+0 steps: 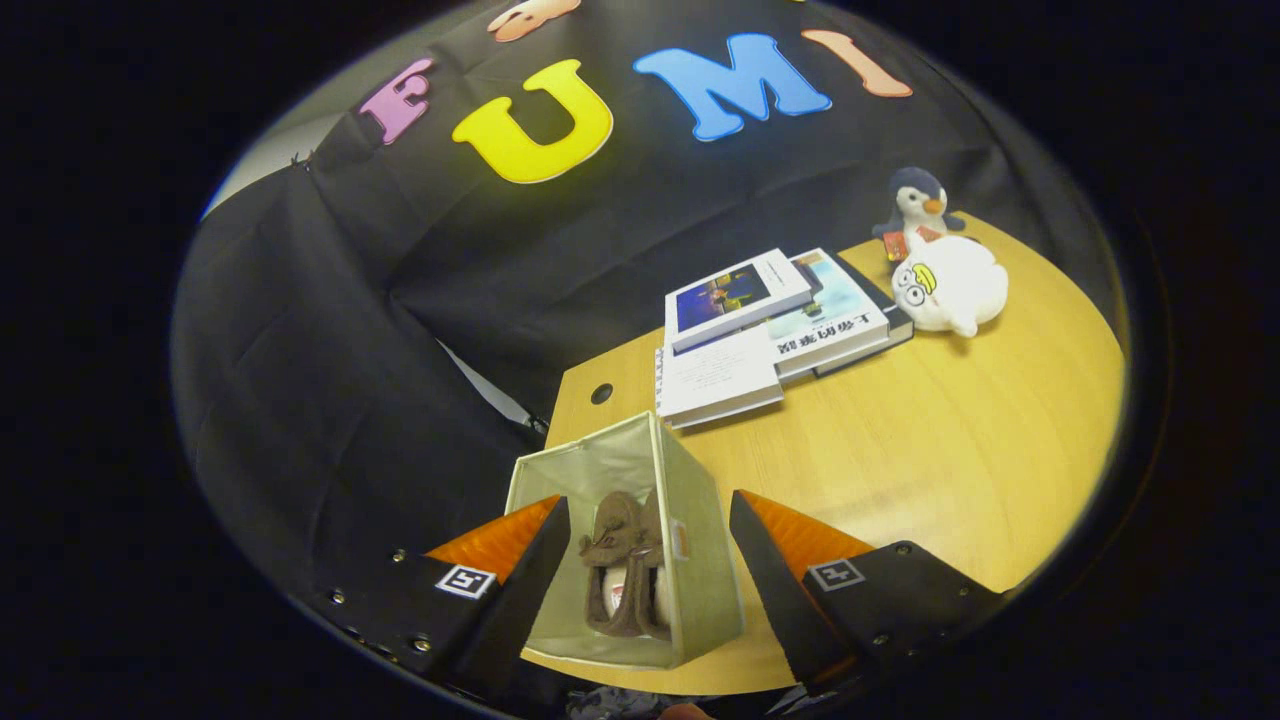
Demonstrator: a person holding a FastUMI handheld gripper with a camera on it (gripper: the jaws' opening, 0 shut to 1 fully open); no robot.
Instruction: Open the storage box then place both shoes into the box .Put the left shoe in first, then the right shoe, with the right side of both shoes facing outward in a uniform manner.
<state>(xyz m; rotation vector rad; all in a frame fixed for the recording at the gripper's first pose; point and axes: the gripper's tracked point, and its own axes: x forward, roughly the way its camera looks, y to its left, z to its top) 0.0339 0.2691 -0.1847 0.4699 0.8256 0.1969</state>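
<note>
A pale green fabric storage box [700, 560] stands open-topped on the wooden table, just below and between my fingers. Inside it sit two brown shoes [625, 575] side by side, upright, toes pointing down into the box. My gripper [648, 520] hovers above the box's open top, open wide, with nothing between its fingers. One finger [535, 560] overlaps the box's left wall in the view, and the other stands to the right of the box over bare table.
Beyond the box lies a stack of books [770, 330] on the wooden table [950, 470]. Past the books sit a white plush toy [950, 285] and a small penguin plush [918, 208]. A cable hole [601, 393] lies near the table's back corner.
</note>
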